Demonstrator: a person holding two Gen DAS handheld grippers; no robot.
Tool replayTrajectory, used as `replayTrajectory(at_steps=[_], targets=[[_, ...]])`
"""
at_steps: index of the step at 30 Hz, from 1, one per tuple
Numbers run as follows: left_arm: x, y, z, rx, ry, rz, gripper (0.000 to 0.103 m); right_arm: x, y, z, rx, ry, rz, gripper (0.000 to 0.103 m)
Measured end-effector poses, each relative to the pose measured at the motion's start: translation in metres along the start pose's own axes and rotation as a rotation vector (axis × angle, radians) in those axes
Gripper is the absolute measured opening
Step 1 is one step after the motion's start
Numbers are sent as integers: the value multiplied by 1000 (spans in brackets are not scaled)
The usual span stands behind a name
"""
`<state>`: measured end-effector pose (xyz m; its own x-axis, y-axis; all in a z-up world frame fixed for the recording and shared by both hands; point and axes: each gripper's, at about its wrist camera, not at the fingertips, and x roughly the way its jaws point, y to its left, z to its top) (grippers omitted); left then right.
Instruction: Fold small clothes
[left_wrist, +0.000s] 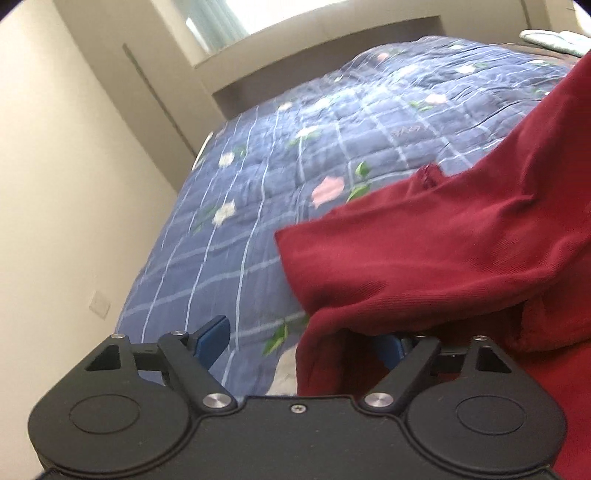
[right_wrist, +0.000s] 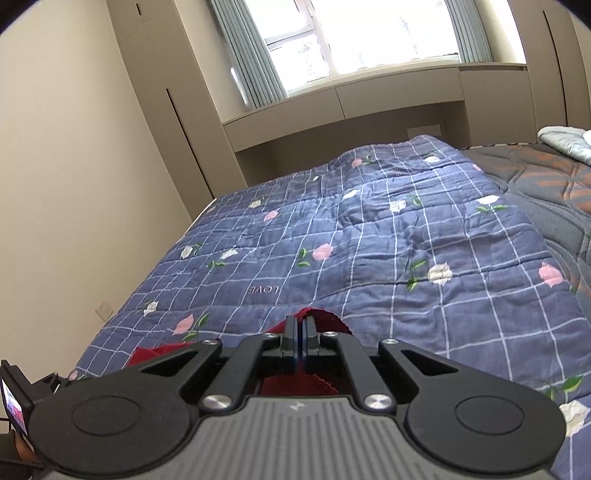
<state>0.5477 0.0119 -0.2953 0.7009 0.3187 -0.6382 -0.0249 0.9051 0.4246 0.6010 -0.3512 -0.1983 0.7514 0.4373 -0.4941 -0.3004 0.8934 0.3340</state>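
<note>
A dark red knit garment (left_wrist: 443, 251) hangs across the right half of the left wrist view, a sleeve sticking out to the left. My left gripper (left_wrist: 299, 343) is open; its left blue pad (left_wrist: 212, 338) is bare and the cloth drapes over the right finger. In the right wrist view my right gripper (right_wrist: 300, 326) is shut on an edge of the same red garment (right_wrist: 317, 317), which hangs below it above the bed.
A blue checked quilt with flowers (right_wrist: 369, 240) covers the bed. A grey and orange mattress cover (right_wrist: 546, 184) and a folded pale cloth (right_wrist: 569, 144) lie at the right. Wall (right_wrist: 74, 184) at left, window ledge (right_wrist: 369, 92) behind.
</note>
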Motion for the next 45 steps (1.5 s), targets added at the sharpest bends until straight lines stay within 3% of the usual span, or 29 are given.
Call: replayTrajectory(at_steps=[3, 5, 8, 12, 14, 19, 23, 28, 32, 36, 40, 45], targets=[[-2, -2, 2, 22, -24, -30, 69, 2, 3, -3, 8, 13, 6, 3], [-2, -1, 2, 3, -29, -57, 33, 3, 6, -5, 10, 21, 12, 3], [-4, 9, 1, -84, -39, -84, 17, 5, 12, -8, 25, 41, 27, 3], [-11, 37, -3, -271, -67, -84, 9, 7, 22, -16, 42, 68, 57, 3], [-12, 58, -9, -411, -58, -80, 8, 7, 25, -22, 67, 84, 77, 3], [5, 95, -33, -709, 47, -132, 8, 17, 30, -47, 91, 162, 67, 3], [18, 105, -51, -818, 118, -147, 10, 29, 22, -70, 102, 232, 10, 3], [16, 103, -56, -792, 143, -147, 21, 28, 9, -88, 128, 287, -35, 3], [6, 106, -58, -792, 157, -154, 44, 27, 5, -96, 137, 310, -53, 6], [-10, 111, -59, -802, 144, -150, 63, 27, 5, -100, 133, 314, -99, 27], [-27, 116, -57, -825, 104, -201, 84, 25, 7, -98, 109, 300, -114, 50], [-30, 113, -47, -821, 72, -232, 94, 25, 22, -96, -16, 276, -137, 78]])
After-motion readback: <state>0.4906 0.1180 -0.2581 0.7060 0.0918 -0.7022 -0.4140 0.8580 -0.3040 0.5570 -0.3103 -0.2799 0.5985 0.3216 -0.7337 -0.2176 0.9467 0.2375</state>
